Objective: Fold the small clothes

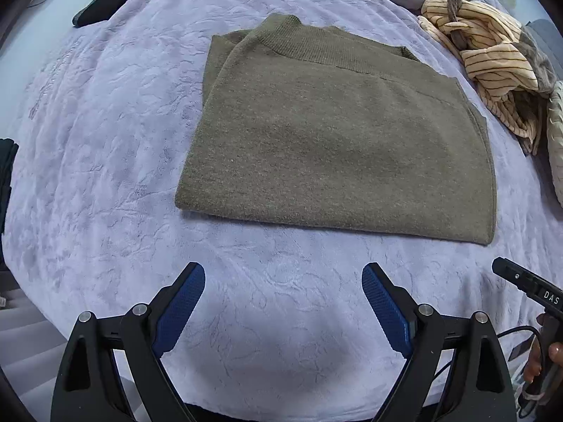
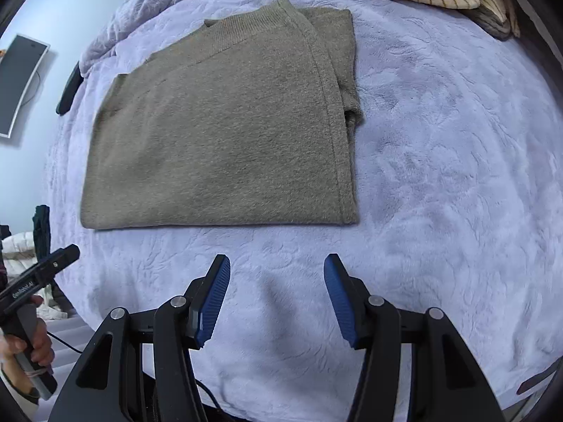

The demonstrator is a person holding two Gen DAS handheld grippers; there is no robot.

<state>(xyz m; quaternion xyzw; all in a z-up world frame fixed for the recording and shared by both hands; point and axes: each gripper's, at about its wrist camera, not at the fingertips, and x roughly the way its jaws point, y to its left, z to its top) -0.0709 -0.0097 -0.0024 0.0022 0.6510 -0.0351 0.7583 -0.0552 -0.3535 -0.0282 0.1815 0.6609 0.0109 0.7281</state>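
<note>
Looking down from both wrists, we are seeing the olive-green sweater (image 1: pixel 334 140) lying folded into a flat rectangle on the lavender plush blanket (image 1: pixel 105 158), its ribbed collar at the far edge. We are holding the left gripper (image 1: pixel 283 300) over bare blanket just in front of the sweater's near edge, its jaws spread wide with nothing between the blue pads (image 1: pixel 181 311). We are holding the right gripper (image 2: pixel 277 297) in the same way, also short of the near edge of the sweater (image 2: pixel 218 133); its jaws are standing moderately apart, narrower than the left pair, and are gripping nothing. Neither gripper is touching the garment. A crumpled cream striped garment (image 1: pixel 489 59) is lying in a heap at the far right of the blanket, apart from the sweater. In the right wrist view we are seeing a hand (image 2: pixel 33 346) wrapped around the handle of the other gripper at the lower left.
</note>
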